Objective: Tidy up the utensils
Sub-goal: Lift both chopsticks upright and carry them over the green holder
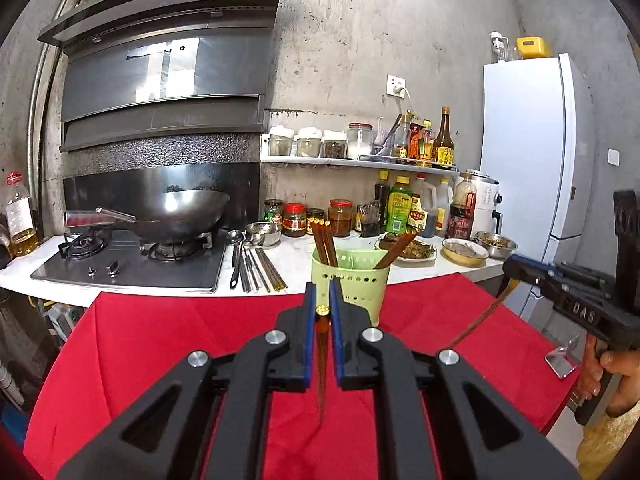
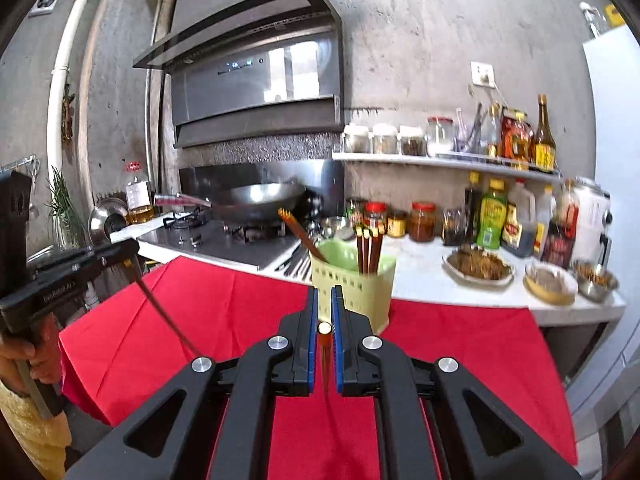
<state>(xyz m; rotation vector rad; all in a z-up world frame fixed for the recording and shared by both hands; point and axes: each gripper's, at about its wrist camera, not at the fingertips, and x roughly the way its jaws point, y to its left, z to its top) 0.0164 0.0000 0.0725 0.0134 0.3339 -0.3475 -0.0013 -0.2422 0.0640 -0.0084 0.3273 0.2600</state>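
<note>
Fingers [image 1: 308, 304] of the left gripper [image 1: 322, 294] are pinched nearly together on a brown chopstick w/ a gold end cap [image 1: 322, 354]; its cap sits up between the blue pads, and the thin tip hangs down over the red cloth [image 1: 160, 340]. Same on the other side: right gripper [image 2: 324, 298] fingers [image 2: 338, 308] squeezed on a second brown chopstick [image 2: 325, 344], gold cap up, shaft dropping below the pads. Each view also catches the other tool at its edge, a hand [image 1: 612, 380] wrapped round the grip and the held stick slanting down from it. Just beyond both sets of fingers stands the green perforated utensil holder [image 1: 354, 280] on the red cloth near the far edge of the desk; several more brown chopsticks are already upright in it, one bunch in each side, leaning apart. Behind it, on the white counter [image 1: 292, 260], a ladle and loose metal chopsticks [image 1: 256, 268] lie beside the gas stove [image 1: 132, 264] w/ a wok [image 1: 180, 212] on the burner. Jars, sauce bottles and dishes of food line the back, shelf above, fridge [image 1: 528, 152] at right.
</note>
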